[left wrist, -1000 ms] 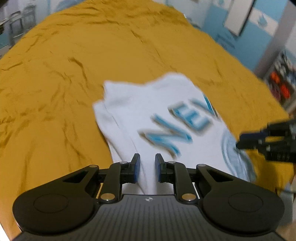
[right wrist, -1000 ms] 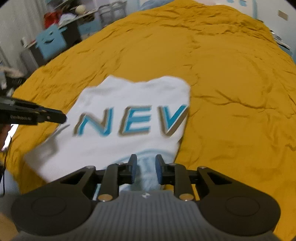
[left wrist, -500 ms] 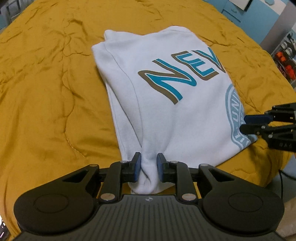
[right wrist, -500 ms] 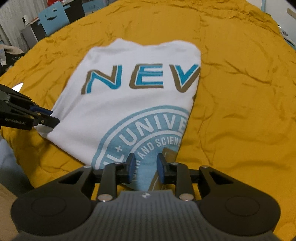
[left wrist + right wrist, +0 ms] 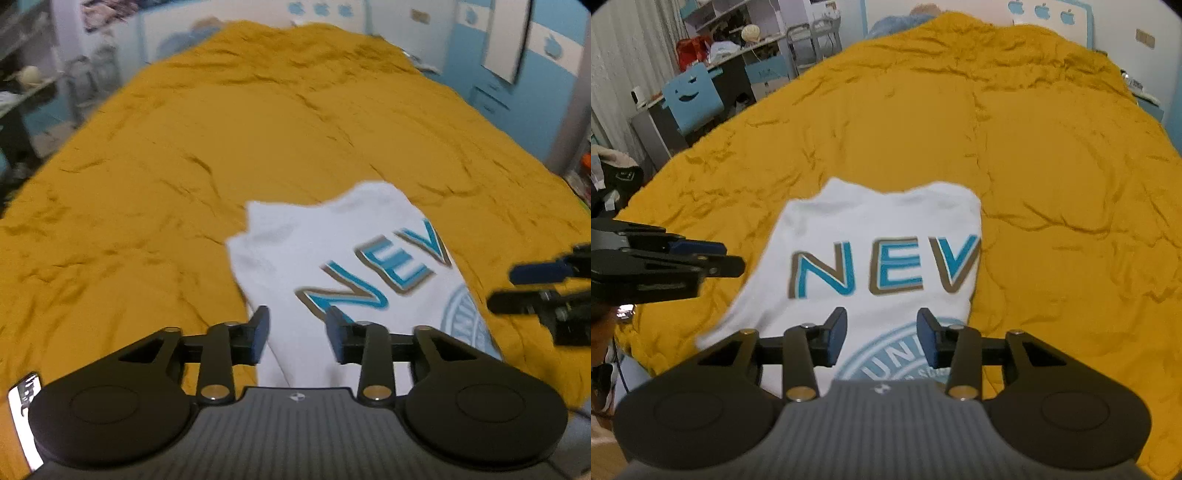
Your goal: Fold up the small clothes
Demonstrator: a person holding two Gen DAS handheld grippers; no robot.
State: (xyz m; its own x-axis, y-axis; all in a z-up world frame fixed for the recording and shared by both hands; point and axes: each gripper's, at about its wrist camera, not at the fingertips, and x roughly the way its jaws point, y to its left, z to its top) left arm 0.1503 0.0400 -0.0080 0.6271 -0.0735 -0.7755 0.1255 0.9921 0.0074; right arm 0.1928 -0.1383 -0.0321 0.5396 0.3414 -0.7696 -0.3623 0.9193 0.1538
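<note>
Left black two-finger gripper and right black two-finger gripper both hung with jaws spread, nothing held, over the near hem of the white folded printed t-shirt. Shirt lay flat on the mustard quilted bedspread, near its front edge. Risk: hem overhanging that edge could slide off or unfold. Side folds looked tidy, lettering up.

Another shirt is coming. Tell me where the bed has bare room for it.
Free: the yellow bedspread beyond the white shirt's far edge and on its right side, up to the wall. Left of the shirt is bare too. Crowded: the near edge, where the left gripper and right gripper hang open.
</note>
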